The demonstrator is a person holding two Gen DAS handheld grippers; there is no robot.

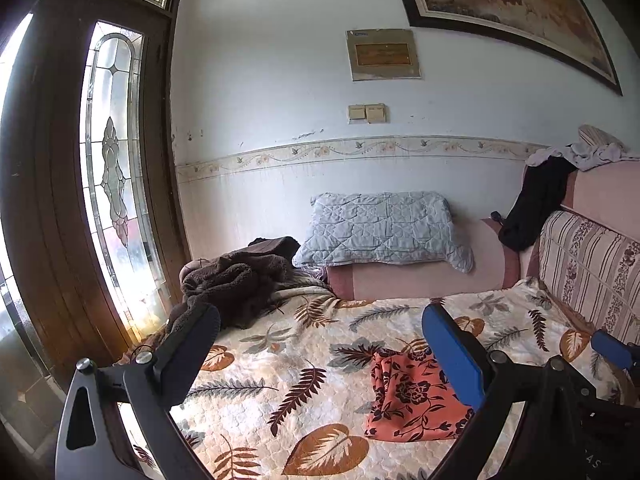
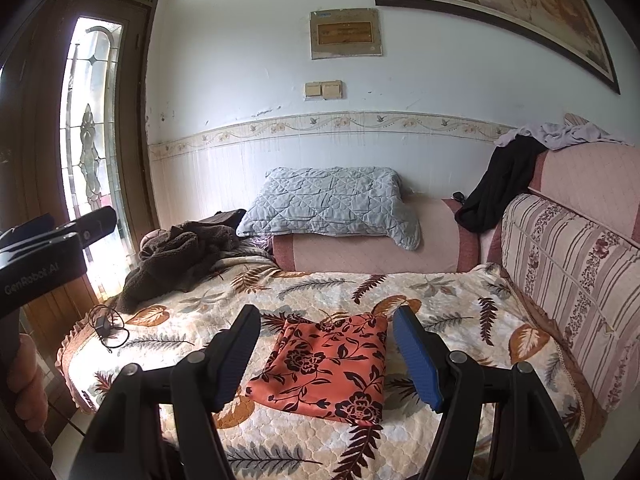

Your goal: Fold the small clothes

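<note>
Handling: the cloth (image 2: 326,364) is judged light, thin and limp; it will likely sag and slide once lifted, and it may drag on the textured bedspread (image 2: 452,304).
Grip point: a corner or a doubled edge is judged best, the near-left corner lying closest to the right claw (image 2: 326,354); a pinch in the middle would only bunch it.
Risk: only the top layer may be caught if the pinch is shallow, so the layers could part.
Look: orange-salmon fabric printed with dark maroon flowers and trailing leaves; it is seen lying flat, roughly square, seemingly in more than one layer, with a small pucker at its far edge.
Place, from the right claw: the cloth is seen straight ahead and just below, framed between the two fingers but not touched by them.
Place, from the left claw (image 1: 320,360): the cloth is seen ahead and toward the blue finger (image 1: 456,360), which hides part of it; the view is partly blocked, but no contact is judged.
Right claw: fingers held well apart, nothing between the pads.
Left claw: fingers spread wide, nothing gripped.
Surroundings: a brown fleece heap (image 2: 180,256) is seen far ahead to the left, and a grey pillow (image 2: 328,204) beyond the cloth, both well apart from it.
</note>
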